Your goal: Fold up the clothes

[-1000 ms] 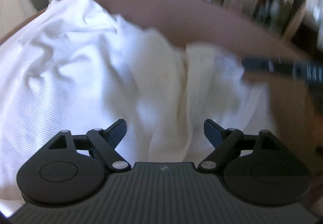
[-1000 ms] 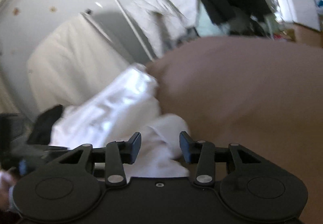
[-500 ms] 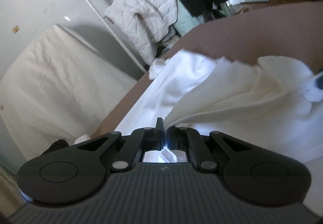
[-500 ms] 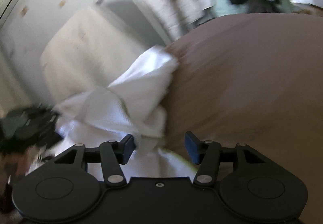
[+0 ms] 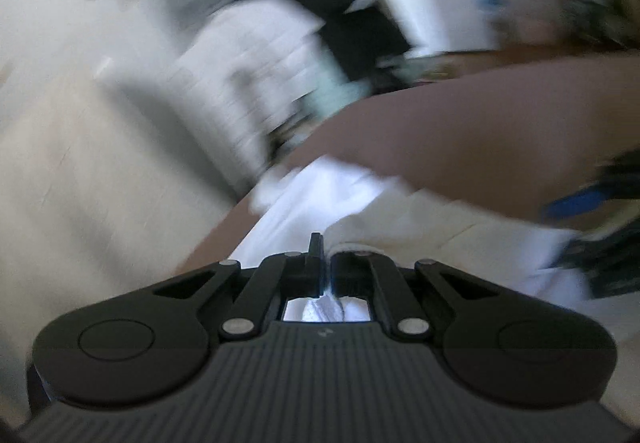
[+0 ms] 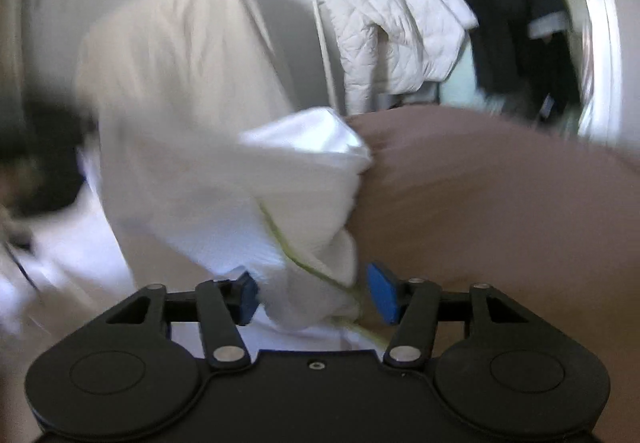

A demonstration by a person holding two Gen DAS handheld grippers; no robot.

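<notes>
A white garment (image 5: 420, 219) lies bunched on the brown bed surface (image 5: 500, 131). My left gripper (image 5: 325, 263) is shut on an edge of it, the cloth pinched between the black fingers. In the right wrist view the same white garment (image 6: 256, 211) hangs lifted and folded over. My right gripper (image 6: 310, 295) stands open, its blue-padded fingers on either side of a bunched fold with a thin yellow-green seam line. The other gripper shows as a dark and blue blur (image 5: 596, 211) at the right of the left wrist view.
A cream mattress or cover (image 6: 172, 55) leans against the wall at the left. Behind the bed hang a white quilted jacket (image 6: 400, 27) and dark clothes (image 6: 516, 15) on a rack. The brown bed surface (image 6: 500, 203) stretches away to the right.
My left gripper went from open over the cloth to shut on its edge and now moves fast, blurring the view. The right gripper stays open while the garment has slid between its fingers.
</notes>
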